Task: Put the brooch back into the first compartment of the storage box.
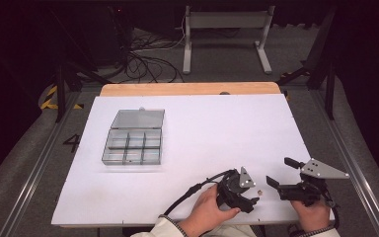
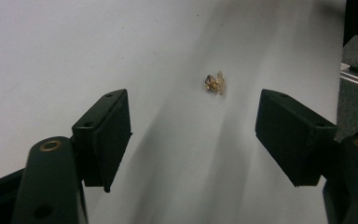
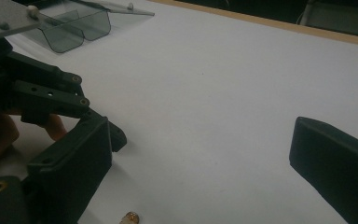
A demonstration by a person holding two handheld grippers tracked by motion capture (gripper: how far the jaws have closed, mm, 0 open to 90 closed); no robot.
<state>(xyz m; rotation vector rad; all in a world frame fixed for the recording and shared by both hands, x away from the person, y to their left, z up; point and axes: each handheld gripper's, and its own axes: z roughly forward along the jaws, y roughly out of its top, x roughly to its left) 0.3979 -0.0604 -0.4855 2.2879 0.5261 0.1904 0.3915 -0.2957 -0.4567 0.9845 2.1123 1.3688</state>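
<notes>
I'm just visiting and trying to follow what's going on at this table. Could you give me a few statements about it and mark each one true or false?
1. The left gripper has its jaws apart, with nothing between them. True.
2. The small gold-coloured piece is clamped in the right gripper. False: it lies free on the white table, between the two grippers.
3. The clear compartment box has its lid open. True.
4. The box sits right beside the person's hands. False: it stands well away, at the far left of the table.
5. The right gripper's jaws are open. True.
</notes>
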